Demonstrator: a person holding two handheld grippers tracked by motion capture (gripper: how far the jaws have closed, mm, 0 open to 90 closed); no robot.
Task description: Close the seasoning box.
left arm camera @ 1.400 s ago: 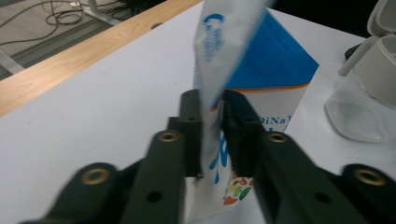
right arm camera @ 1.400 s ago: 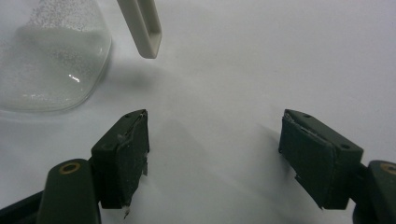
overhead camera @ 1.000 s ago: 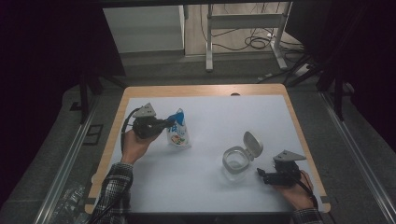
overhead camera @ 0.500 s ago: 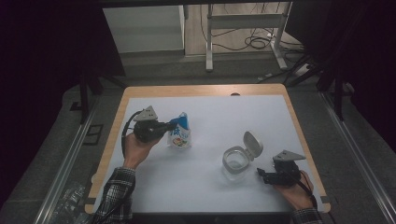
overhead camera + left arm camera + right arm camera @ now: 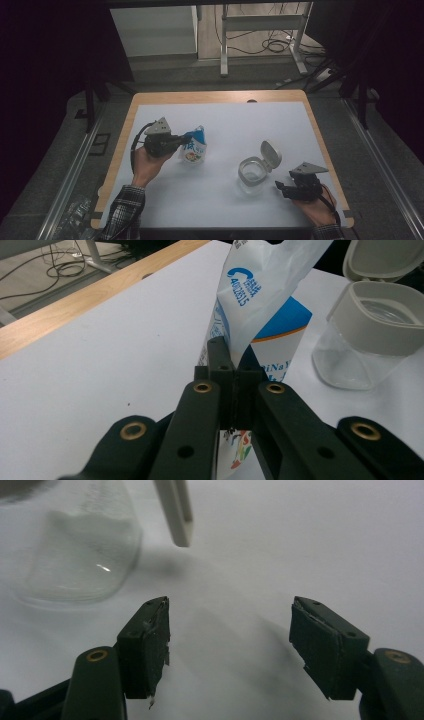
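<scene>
Pinching a blue-and-white pouch point(image 5: 260, 305) by its top, the left gripper point(image 5: 186, 141) carries it. Beyond the right gripper's point(image 5: 230, 630) empty, just-narrowing jaws waits the open jar point(image 5: 251, 172), likely needing steadying next.

On the table point(image 5: 220, 215) a pouch point(image 5: 193, 149) is standing toward the left side, with the left gripper point(image 5: 184, 141) sitting just to its left, jaws pressed on the pouch's upper edge. The jar point(image 5: 250, 174) is resting well to the right of the pouch and a little nearer the person (its lid point(image 5: 270, 151) hinged up behind it). The right gripper point(image 5: 284, 188) is lying just right of the jar, apart from it, near the table's front right corner
</scene>
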